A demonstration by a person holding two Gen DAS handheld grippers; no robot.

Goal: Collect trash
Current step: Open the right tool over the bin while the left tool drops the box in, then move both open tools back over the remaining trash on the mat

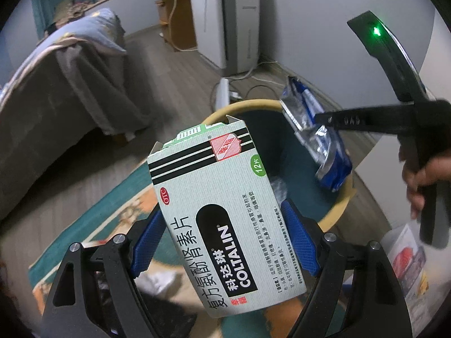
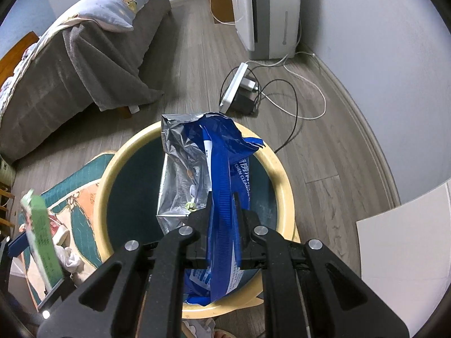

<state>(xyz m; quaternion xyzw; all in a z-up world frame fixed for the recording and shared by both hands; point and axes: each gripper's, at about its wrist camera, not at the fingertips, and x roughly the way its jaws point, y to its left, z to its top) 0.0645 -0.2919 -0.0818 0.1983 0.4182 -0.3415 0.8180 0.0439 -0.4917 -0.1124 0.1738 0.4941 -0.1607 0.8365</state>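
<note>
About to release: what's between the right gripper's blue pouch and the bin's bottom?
Nothing: in the right wrist view the blue pouch hangs over the bin's open mouth.

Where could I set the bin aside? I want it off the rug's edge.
Bare wood floor lies between the grey-covered bed and the white appliance. It is crowded right of the bin: a power strip and looping cables.
</note>
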